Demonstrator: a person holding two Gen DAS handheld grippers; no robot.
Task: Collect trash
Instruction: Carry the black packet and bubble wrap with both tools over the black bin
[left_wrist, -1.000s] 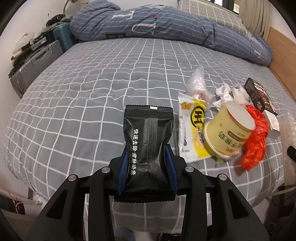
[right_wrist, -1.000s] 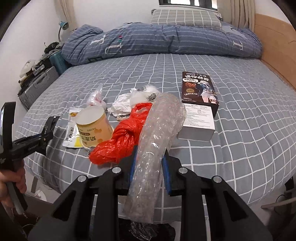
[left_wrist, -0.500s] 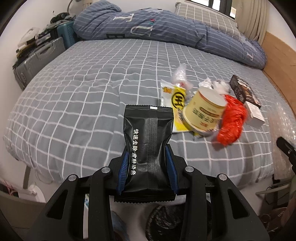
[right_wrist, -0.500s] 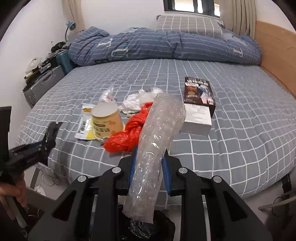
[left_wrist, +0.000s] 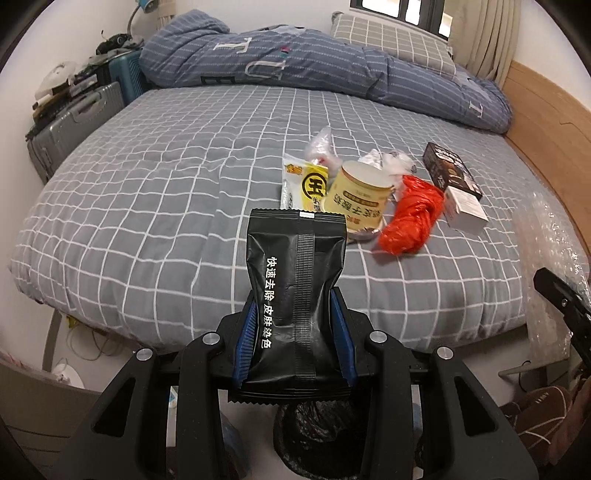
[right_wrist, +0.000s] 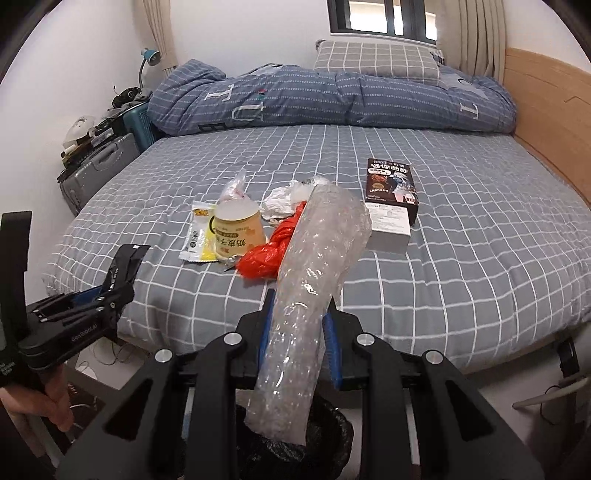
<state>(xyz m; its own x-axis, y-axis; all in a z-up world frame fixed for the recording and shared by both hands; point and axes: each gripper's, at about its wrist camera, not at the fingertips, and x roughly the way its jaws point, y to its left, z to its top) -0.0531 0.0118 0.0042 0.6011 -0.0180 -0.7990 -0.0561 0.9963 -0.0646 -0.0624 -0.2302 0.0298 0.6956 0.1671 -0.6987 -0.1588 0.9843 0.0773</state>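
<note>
My left gripper (left_wrist: 295, 332) is shut on a black sachet (left_wrist: 295, 291) with white Chinese print, held off the foot of the bed above a black-lined bin (left_wrist: 317, 439). My right gripper (right_wrist: 297, 332) is shut on a roll of clear bubble wrap (right_wrist: 314, 280) whose lower end hangs over the same bin (right_wrist: 295, 454). On the grey checked bed (right_wrist: 480, 221) lie a yellow cup (right_wrist: 236, 230), a yellow packet (right_wrist: 197, 236), a red plastic bag (right_wrist: 269, 251), crumpled white wrappers (right_wrist: 291, 195), a white box (right_wrist: 389, 229) and a dark box (right_wrist: 391, 181).
A blue quilt (right_wrist: 332, 99) and a pillow (right_wrist: 373, 59) lie at the head of the bed. Suitcases (right_wrist: 99, 166) stand by the left wall. A wooden bed frame (right_wrist: 554, 122) runs along the right. Cables lie on the floor at the bed's foot.
Both grippers have drawn back from the bed with their loads. The bed and trash look farther off, and the black bin has come into view below both grippers.
</note>
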